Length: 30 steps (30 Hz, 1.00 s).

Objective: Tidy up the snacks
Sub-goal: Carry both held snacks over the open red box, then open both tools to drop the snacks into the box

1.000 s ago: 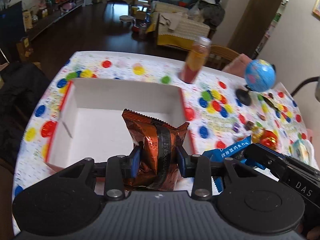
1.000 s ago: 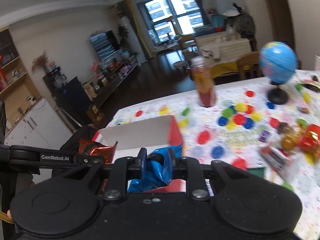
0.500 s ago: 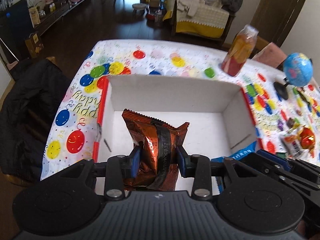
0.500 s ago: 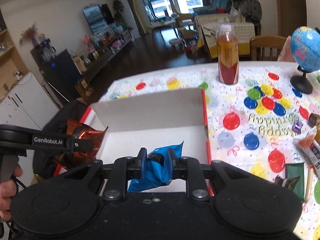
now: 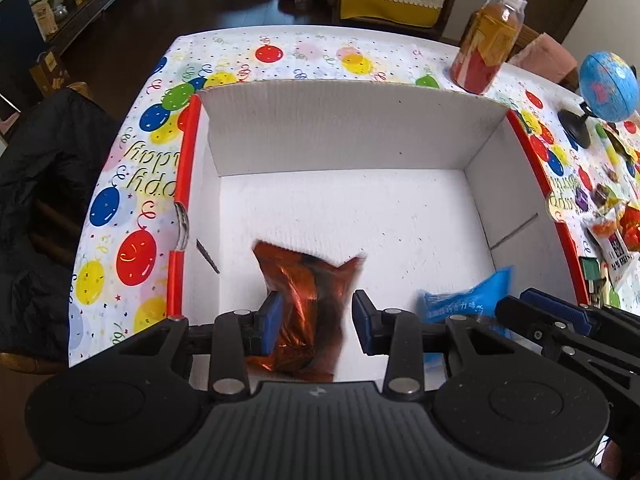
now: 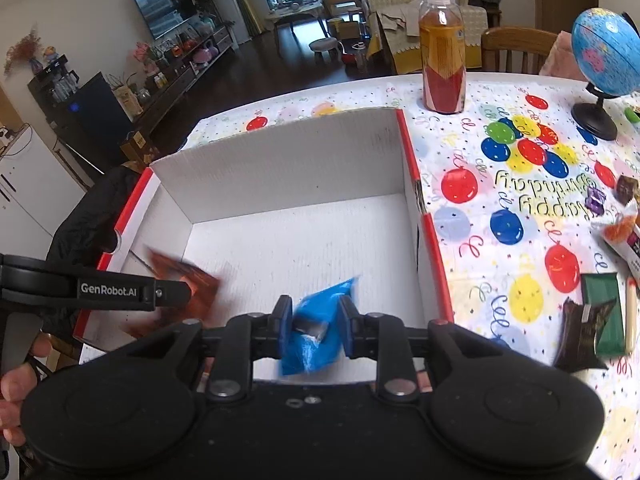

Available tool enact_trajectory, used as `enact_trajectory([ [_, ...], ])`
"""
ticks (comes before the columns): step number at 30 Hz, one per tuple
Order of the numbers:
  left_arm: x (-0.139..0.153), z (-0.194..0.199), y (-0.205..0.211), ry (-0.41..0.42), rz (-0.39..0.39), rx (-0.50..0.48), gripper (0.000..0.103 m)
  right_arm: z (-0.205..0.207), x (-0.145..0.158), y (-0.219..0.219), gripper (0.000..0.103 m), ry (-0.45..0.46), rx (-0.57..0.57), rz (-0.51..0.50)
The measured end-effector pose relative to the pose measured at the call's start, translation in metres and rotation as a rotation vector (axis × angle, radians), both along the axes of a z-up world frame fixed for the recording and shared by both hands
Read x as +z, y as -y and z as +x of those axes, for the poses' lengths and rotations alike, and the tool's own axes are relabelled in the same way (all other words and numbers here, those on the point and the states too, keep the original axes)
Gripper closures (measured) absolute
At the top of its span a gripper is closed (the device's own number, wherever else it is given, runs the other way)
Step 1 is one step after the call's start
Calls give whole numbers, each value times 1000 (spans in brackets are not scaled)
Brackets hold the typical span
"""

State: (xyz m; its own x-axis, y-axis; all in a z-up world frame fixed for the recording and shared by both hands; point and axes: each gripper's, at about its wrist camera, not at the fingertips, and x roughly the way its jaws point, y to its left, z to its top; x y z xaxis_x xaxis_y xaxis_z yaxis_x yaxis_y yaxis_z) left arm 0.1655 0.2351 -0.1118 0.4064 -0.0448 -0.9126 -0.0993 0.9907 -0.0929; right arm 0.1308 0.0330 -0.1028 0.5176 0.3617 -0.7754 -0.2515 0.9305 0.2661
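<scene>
Over the white box (image 5: pixel 352 128), our left gripper (image 5: pixel 316 316) stands open — the blurred brown packet (image 5: pixel 308 292) loose between its pads; our right gripper (image 6: pixel 314 322), likewise parted, flanks the blue packet (image 6: pixel 320 320).

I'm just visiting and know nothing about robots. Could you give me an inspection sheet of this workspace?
Surface: table under a balloon-print cloth.
Job's things: white cardboard box, open; brown snack packet and blue snack packet over it, both blurred.
Clutter: drink bottle, globe, green packet and other loose snacks right of the box.
Grippers: left gripper jaws apart, gap beside the brown packet; right gripper jaws flank the blue packet, grip unclear.
Cables: nothing seen.
Surroundings: living room, television, black jacket on a chair.
</scene>
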Motion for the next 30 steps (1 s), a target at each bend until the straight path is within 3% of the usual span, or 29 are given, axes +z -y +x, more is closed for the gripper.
enact_trajectory([
  [4,1,-3,-2,7,7,14,49,-3,4,0,75,-1,-2,2],
  [11,15,-21,1,73,-1,-9,48,-16,16,3,70,15,-21,7],
  [16,35,-40,10,165,-3,-64,48,-33,35,6,67,53,-24,24],
  [19,49,-51,18,217,-10,-100,46,-45,48,12,60,77,-34,43],
  [22,61,-63,27,265,-18,-123,37,-56,59,20,52,101,-51,54],
  [25,70,-71,38,288,-31,-146,37,-66,68,30,39,126,-65,65],
  [30,78,-80,62,298,-46,-182,37,-76,77,54,35,150,-87,83],
])
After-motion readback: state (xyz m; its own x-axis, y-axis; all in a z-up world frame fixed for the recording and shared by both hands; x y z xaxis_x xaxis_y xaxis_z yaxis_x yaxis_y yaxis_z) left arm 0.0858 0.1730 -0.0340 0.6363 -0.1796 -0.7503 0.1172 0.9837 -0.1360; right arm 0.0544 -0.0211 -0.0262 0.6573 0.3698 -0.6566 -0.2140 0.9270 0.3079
